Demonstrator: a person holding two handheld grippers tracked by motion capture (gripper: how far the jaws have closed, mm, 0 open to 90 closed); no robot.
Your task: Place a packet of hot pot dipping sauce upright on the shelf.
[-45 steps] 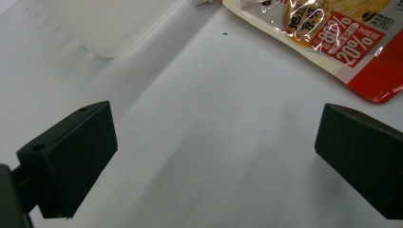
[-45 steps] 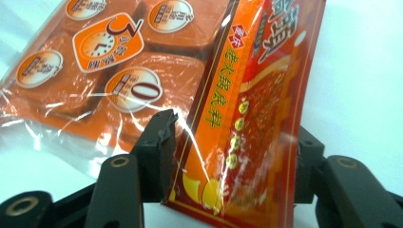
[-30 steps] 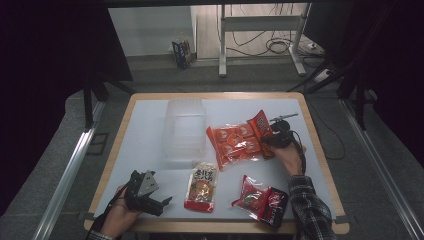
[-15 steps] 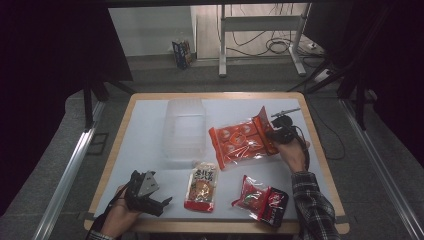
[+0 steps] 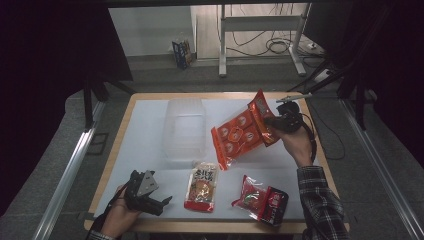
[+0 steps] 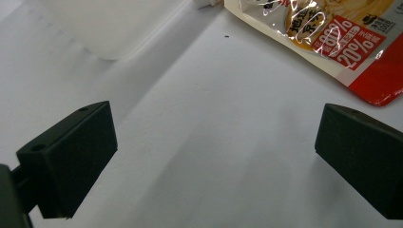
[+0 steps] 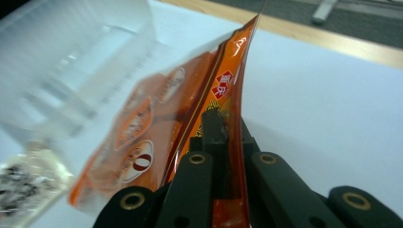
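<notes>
An orange snack bag point(image 5: 240, 135) hangs tilted above the white table top, lifted clear of it. My right gripper point(image 5: 274, 122) is shut on the bag's right edge. In the right gripper view the black jaws point(image 7: 221, 123) pinch the orange bag point(image 7: 142, 128) edge-on. My left gripper point(image 5: 162, 205) rests at the front left of the table, held by a hand. Its jaws stand open with bare table between them point(image 6: 214, 156). A clear plastic container point(image 5: 185, 131) lies left of the lifted bag.
A yellow and red food packet point(image 5: 201, 186) lies at the front centre, and its corner point(image 6: 332, 33) reaches into the left gripper view. A red and dark packet point(image 5: 260, 197) lies at the front right. The wooden table rim point(image 5: 117, 145) borders the white mat.
My right gripper has risen with the orange bag, which left the table and now hangs tilted. The left gripper has stayed where it was.
</notes>
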